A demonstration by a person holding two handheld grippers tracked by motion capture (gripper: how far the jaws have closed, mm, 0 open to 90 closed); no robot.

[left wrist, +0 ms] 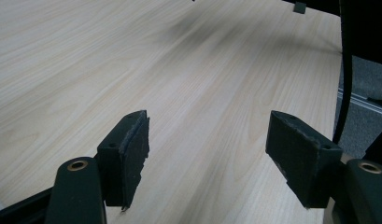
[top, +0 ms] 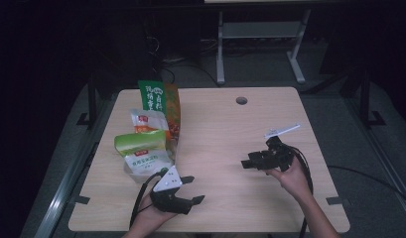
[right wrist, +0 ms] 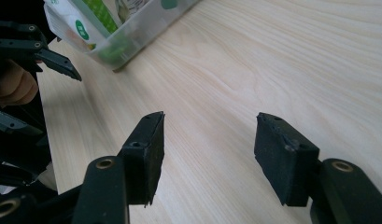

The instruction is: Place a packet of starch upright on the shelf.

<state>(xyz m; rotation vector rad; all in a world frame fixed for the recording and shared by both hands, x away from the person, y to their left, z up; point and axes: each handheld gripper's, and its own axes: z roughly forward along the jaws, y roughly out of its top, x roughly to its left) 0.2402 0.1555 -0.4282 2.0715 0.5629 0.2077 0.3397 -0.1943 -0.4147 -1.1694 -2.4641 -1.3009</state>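
Note:
Several snack bags stand in a clear plastic box on the left of the wooden table: a tall green bag at the back, a white and orange one in the middle, a green and white one in front. My left gripper rests near the front edge just right of the box, open, with bare wood between its jaws. My right gripper hovers right of centre, pointing left, open with nothing between its jaws. The right gripper view catches the box and the left gripper's fingers.
A round cable hole sits near the table's far edge. Black cables trail from both grippers toward the front. A grey table frame stands on the dark floor beyond the table. Bare wood lies between the two grippers.

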